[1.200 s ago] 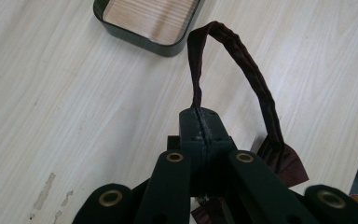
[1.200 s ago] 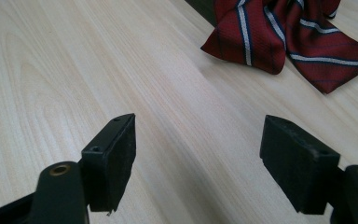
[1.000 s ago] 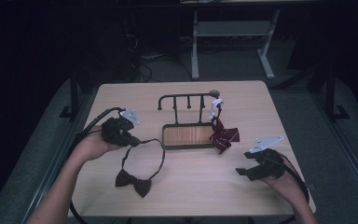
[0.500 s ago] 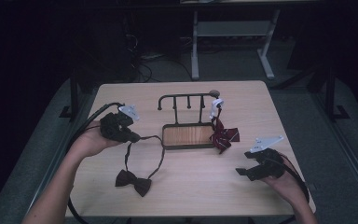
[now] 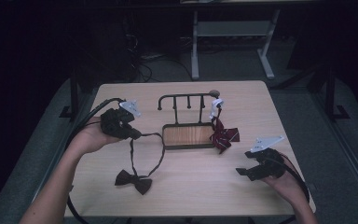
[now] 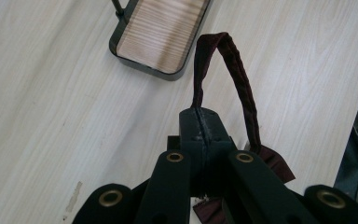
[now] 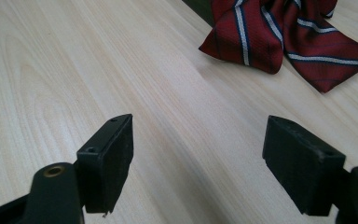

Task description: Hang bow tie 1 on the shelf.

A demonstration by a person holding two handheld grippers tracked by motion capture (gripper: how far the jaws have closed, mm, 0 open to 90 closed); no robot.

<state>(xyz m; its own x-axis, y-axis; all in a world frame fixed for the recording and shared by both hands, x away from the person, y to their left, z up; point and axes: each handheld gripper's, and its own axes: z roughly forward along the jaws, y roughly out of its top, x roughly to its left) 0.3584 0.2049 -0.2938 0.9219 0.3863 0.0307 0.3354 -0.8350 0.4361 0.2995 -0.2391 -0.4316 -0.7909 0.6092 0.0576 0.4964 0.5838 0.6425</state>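
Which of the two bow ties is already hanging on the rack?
The red striped bow tie, hanging at the rack's right end. The dark plain bow tie lies on the table, its strap pinched in the left tool.

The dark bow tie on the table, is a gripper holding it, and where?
Yes. The left gripper is shut on the dark bow tie's strap, at the loop's top; the bow lies on the table. The right gripper is open, holding nothing.

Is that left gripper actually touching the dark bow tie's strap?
Touching. In the left gripper view, the left gripper has its jaws shut on the strap, which loops up from between the pads.
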